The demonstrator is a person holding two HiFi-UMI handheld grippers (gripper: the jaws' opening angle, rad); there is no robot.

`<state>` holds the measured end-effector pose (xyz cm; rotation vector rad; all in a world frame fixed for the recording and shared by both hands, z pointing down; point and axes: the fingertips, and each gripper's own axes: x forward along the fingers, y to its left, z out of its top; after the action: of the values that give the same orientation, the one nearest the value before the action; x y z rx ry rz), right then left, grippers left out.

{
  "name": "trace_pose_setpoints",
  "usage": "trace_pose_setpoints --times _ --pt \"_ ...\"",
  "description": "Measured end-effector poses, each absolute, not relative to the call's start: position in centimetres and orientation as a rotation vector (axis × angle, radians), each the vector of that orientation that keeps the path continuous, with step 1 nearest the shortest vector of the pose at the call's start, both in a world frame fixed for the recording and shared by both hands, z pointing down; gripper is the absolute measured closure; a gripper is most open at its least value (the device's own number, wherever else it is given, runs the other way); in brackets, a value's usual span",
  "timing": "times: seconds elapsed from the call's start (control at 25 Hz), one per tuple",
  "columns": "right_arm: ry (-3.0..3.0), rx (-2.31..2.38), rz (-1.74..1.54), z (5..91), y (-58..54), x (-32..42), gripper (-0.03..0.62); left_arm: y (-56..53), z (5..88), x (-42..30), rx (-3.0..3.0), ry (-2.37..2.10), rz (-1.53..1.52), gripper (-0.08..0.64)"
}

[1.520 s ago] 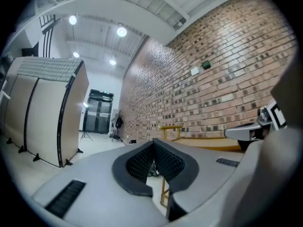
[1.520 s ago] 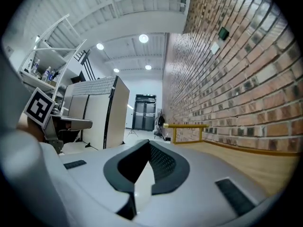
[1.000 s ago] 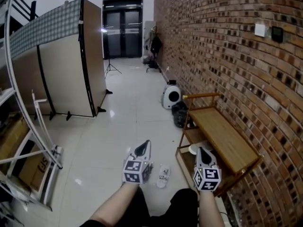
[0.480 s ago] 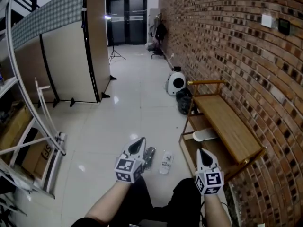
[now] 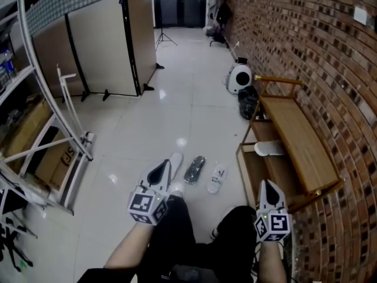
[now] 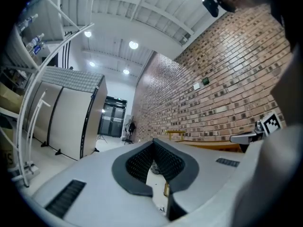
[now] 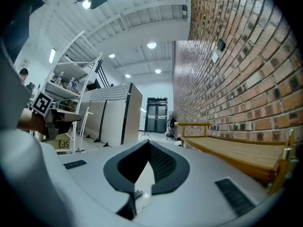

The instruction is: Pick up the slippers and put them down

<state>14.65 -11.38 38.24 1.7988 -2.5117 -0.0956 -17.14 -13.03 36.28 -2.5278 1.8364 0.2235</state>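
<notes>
1. The dark slipper [image 5: 195, 170] and the white slipper [image 5: 217, 178] lay side by side on the tiled floor [image 5: 147, 128], near the wooden bench [image 5: 297, 152].
2. The left gripper [image 5: 163, 170] and the right gripper [image 5: 268, 186] both had their jaws pressed together, with nothing between them.
3. The slippers looked light and floppy, so a pinch on the heel rim seemed best. On glossy tile they might skid.

A grey slipper [image 5: 195, 170] and a white slipper [image 5: 217, 178] are laid side by side on the glossy tiled floor [image 5: 177, 111], near the wooden rack [image 5: 300, 152]. One more pale slipper [image 5: 270, 149] is seen on the rack's lower shelf
</notes>
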Motion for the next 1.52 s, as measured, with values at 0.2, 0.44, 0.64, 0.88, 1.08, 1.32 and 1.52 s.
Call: trace_pose_setpoints --times 0.2,0.44,0.64,0.88,1.08,1.32,1.52 --pt "-2.525 1.796 -0.041 39.5 -10.4 15.6 0.589 -10.1 37.9 -17.3 -2.493 1.888 0.163 0.558" --pt "-2.541 1.784 -0.015 40.6 -9.0 16.6 0.589 -8.6 39.9 -16.0 -2.503 1.892 0.105 0.558" --pt "-2.543 1.81 0.015 41.2 -8.9 17.4 0.589 -8.2 40.4 -15.8 -2.506 1.889 0.104 0.558" --pt "-2.548 1.828 0.034 41.7 -8.6 17.4 0.59 -7.4 41.6 -16.5 -2.494 1.93 0.083 0.558" --pt "-2.554 1.798 0.033 42.5 -8.4 16.7 0.591 -6.9 42.2 -17.6 -2.481 1.952 0.064 0.558" --pt "-2.559 1.786 0.044 42.9 -8.4 16.2 0.591 -6.8 42.9 -18.2 -2.484 1.97 0.058 0.558" --pt "-2.541 1.783 0.065 43.3 -8.3 16.2 0.591 -6.4 42.9 -18.1 -2.498 1.954 0.052 0.558"
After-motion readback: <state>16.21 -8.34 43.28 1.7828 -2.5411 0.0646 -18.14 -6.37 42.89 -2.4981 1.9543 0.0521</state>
